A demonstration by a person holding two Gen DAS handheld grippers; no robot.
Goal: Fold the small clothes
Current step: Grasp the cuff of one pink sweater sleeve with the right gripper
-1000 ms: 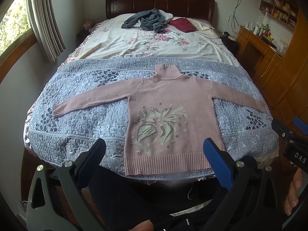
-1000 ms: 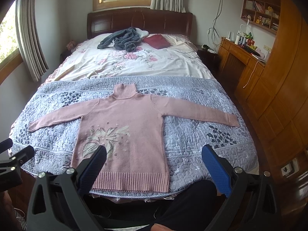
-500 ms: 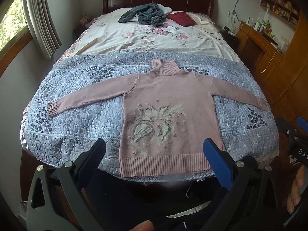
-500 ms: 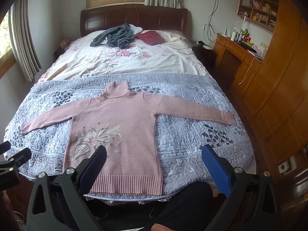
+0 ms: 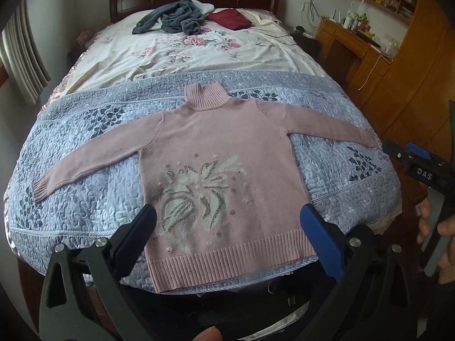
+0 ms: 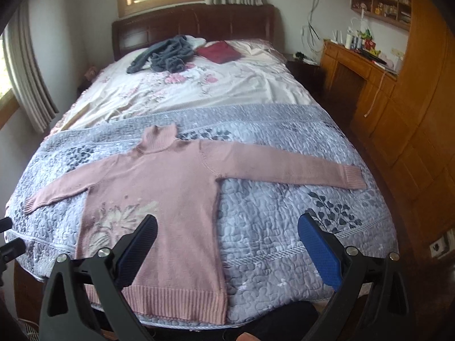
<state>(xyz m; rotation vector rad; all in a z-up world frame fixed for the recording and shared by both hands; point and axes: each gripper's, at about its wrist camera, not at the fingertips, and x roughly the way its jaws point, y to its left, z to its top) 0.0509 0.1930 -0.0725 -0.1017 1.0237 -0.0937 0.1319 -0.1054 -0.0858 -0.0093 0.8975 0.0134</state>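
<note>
I have moved both units nearer the bed over the last second. The pink sweater [image 5: 219,153] lies flat on the blue quilt [image 5: 85,147], sleeves outspread, unfolded. Left gripper [image 5: 227,236] and right gripper [image 6: 227,241] gape wide, empty; folding not begun.

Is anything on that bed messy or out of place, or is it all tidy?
The pink sweater lies flat and spread out on the blue quilt, sleeves out, nothing askew. The one untidy spot is up by the headboard: a grey garment lies crumpled in a heap beside a dark red cloth.
</note>
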